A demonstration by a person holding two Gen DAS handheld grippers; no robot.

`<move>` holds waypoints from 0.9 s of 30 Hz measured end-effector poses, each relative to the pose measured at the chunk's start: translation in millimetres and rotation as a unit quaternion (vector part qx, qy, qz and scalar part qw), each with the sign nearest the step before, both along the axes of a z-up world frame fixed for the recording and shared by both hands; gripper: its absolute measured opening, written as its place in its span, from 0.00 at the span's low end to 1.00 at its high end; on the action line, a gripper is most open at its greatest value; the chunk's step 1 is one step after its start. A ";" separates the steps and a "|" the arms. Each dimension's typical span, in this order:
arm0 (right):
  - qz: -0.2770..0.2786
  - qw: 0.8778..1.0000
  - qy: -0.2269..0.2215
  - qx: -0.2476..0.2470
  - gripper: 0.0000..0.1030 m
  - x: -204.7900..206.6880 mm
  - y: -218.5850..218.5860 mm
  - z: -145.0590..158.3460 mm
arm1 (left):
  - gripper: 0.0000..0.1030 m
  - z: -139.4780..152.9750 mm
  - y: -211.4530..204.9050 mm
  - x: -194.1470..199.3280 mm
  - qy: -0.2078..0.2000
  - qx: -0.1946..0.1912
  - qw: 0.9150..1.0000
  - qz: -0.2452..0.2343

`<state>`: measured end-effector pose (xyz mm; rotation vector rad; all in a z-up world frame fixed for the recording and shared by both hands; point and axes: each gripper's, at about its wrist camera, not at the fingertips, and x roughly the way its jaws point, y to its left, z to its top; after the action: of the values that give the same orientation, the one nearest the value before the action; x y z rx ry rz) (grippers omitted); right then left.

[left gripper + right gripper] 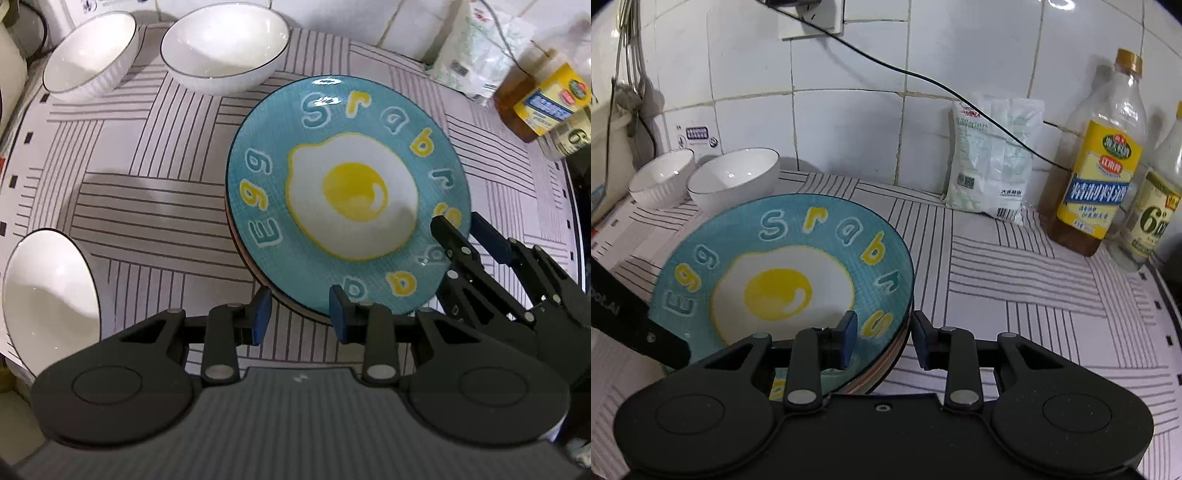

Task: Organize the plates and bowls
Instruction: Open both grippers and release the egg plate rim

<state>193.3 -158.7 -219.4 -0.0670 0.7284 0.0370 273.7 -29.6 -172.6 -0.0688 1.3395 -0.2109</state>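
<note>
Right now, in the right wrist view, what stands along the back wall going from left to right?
Ribbed bowl → smooth bowl → white packet → yellow-label bottle → second bottle.

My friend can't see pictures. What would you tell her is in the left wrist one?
A blue plate painted with a fried egg tops a small stack on a striped cloth. The left gripper straddles its near rim; the right gripper straddles its right rim. Three white bowls sit around.
</note>
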 end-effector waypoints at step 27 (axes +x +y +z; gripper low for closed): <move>0.007 0.999 -0.012 0.051 0.92 -97.1 14.0 97.9 | 0.60 98.2 28.9 -115.5 -0.124 0.029 0.990 -0.067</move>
<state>96.3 -144.7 -121.5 0.0242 0.7015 0.0858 158.2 -0.7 -74.4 0.0950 1.1027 -0.2845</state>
